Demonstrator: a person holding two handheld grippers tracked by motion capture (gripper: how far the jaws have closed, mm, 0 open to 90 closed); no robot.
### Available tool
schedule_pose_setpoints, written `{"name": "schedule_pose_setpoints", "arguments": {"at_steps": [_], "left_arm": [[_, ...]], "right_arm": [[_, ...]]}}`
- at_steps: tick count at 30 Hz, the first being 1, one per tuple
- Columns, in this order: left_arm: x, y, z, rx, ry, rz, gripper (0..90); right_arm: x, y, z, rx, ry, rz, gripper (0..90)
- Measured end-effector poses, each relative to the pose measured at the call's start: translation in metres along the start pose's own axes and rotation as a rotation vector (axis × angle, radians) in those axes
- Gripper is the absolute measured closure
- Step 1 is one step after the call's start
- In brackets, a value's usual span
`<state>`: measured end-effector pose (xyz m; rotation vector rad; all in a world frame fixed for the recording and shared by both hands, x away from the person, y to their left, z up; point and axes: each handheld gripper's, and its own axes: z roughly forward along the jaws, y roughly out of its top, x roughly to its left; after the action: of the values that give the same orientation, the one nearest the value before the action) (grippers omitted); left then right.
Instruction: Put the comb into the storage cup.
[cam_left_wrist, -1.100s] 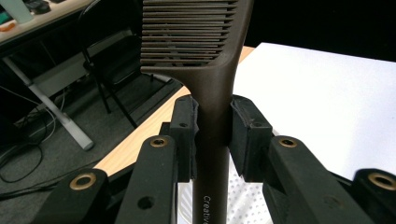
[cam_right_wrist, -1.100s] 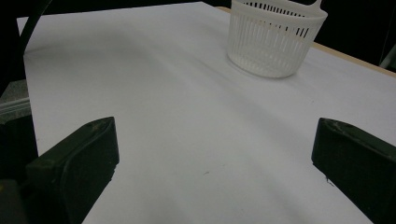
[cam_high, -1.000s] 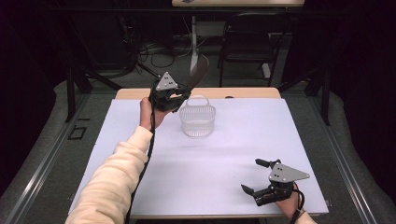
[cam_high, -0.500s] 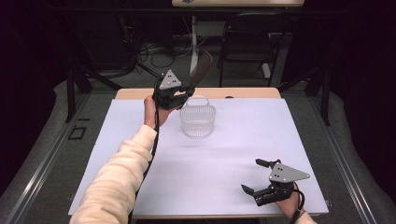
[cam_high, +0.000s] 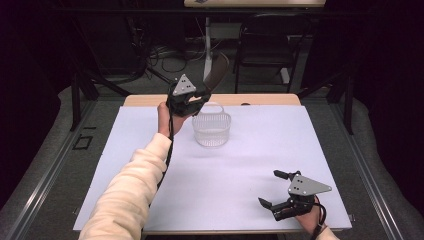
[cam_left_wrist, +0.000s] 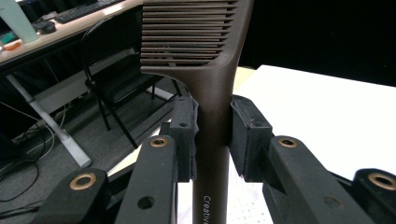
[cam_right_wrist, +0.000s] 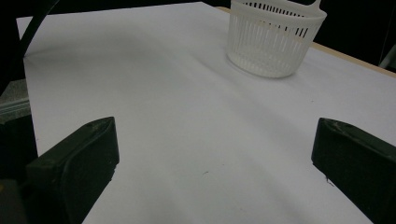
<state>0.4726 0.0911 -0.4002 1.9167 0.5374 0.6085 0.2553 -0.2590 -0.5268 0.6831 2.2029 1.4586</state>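
In the high view, the left tool (cam_high: 200, 97) is raised over the far edge of the white tabletop (cam_high: 150, 150), just left of and above the white slotted basket (cam_high: 212, 129). It grips a dark brown slotted spatula (cam_high: 215, 72) by the handle, with the blade rising up and away from the person, past the tabletop's far edge. The basket stands upright near the middle of the far side. The right tool (cam_high: 274, 189) rests at the near right corner, well apart from the basket, its jaws spread and nothing between them.

In the left gripper view, the spatula's handle (cam_left_wrist: 211, 140) stands upright between the two black pads (cam_left_wrist: 186, 135), which press on it from both sides; the slotted blade is above them.

In the right gripper view, the two jaws stand wide apart over bare tabletop (cam_right_wrist: 187, 140), released, with the basket (cam_right_wrist: 274, 39) farther off at the upper right.
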Motion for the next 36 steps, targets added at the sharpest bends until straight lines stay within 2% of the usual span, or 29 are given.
{"name": "schedule_pose_setpoints", "arguments": {"at_steps": [17,27,36], "left_arm": [[-0.001,-0.005,0.009,-0.024,-0.016,-0.014,72.2],[0.0,-0.011,0.016,-0.021,-0.035,-0.026,72.2],[-0.001,-0.017,0.021,-0.018,-0.05,-0.019,72.2]], "right_arm": [[0.0,0.0,0.0,-0.005,0.002,0.004,0.4],[0.0,0.0,0.0,-0.005,0.001,0.001,0.4],[0.0,0.0,0.0,-0.001,0.003,0.002,0.3]]}}
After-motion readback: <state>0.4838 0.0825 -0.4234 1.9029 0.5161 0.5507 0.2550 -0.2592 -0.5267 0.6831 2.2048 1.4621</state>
